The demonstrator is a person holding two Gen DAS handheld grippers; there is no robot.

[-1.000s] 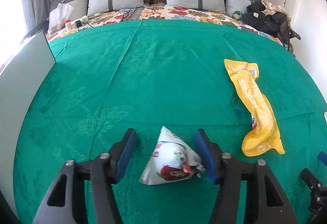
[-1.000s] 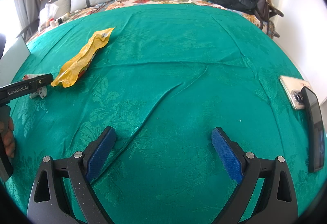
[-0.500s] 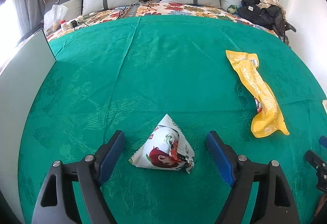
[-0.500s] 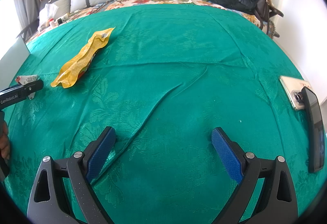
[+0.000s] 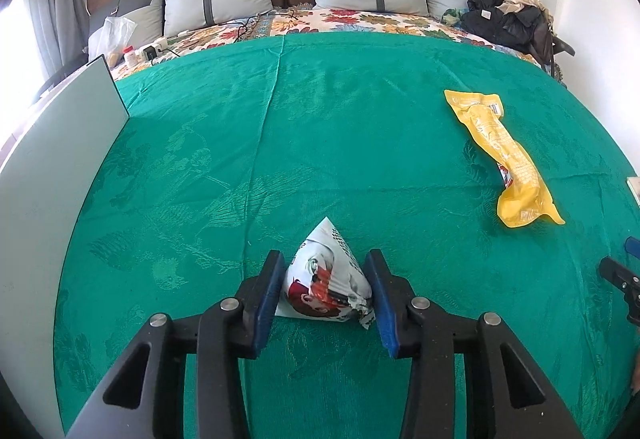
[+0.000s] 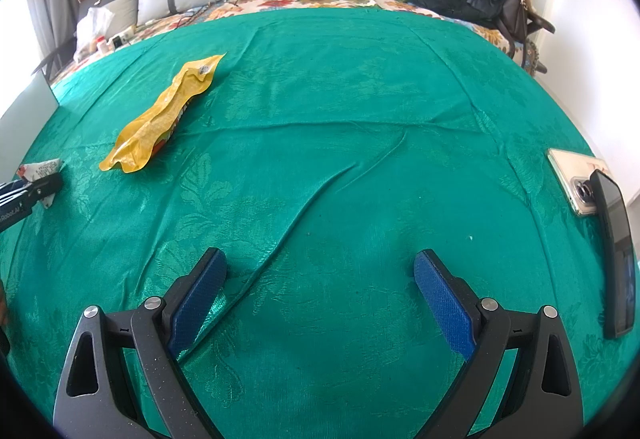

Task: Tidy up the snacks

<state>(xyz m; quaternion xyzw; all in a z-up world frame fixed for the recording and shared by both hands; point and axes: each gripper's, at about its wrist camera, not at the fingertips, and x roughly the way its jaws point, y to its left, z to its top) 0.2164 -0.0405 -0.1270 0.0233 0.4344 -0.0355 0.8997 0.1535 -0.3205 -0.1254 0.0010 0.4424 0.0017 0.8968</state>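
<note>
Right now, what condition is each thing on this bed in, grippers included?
Left gripper: jaws closing, pads against the white snack packet.
White snack packet: crumpled, on the green bedspread, between the pads.
Yellow snack bag: lying flat, untouched.
Right gripper: open wide, empty.
Two phones: lying at the bed's right edge, overlapping.

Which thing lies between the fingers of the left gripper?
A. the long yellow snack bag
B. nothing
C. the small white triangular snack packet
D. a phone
C: in the left wrist view the small white triangular snack packet sits between the closing jaws of the left gripper, while the long yellow snack bag lies apart on the green bedspread.
</note>
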